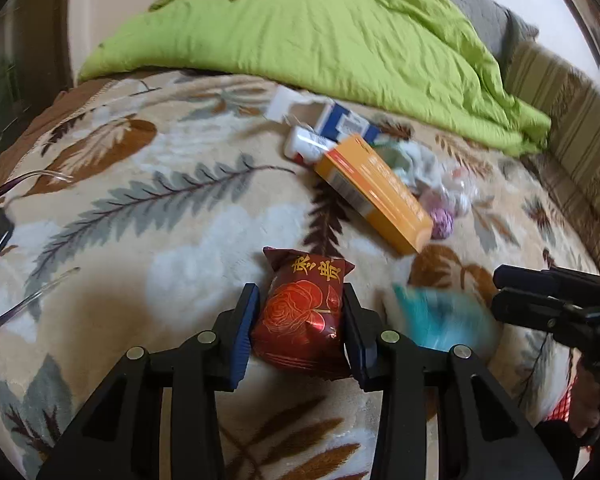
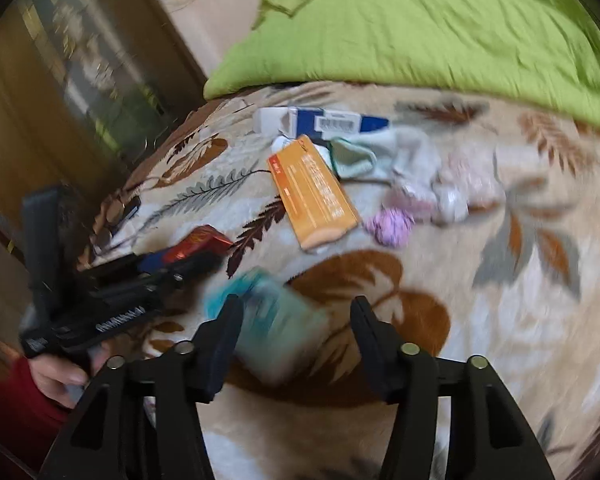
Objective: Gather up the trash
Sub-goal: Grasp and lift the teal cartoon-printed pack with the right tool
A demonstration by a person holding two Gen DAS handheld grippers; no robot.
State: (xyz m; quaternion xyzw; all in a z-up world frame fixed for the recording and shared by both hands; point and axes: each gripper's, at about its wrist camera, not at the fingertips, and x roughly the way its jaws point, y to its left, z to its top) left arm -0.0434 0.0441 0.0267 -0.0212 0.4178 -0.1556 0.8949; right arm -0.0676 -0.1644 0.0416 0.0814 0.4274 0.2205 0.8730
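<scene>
The red snack packet (image 1: pixel 302 320) lies on the leaf-patterned blanket (image 1: pixel 140 208) of the bed, between the fingers of the left claw (image 1: pixel 300 332), whose pads press its two sides: held, by the look of it. Its long axis runs straight away from the claw, crimped end pointing toward the orange box (image 1: pixel 374 192).

Just to its right sits a teal packet (image 2: pixel 272 320) (too blurred to read its axis), between the widely parted fingers of the right claw (image 2: pixel 296 344), nearer the left finger, apparently ungripped. That hand is clearly nearer it. Beyond lie a blue-and-white box (image 1: pixel 346 122), crumpled wrappers (image 2: pixel 420 184) and the green duvet (image 1: pixel 320 36).
</scene>
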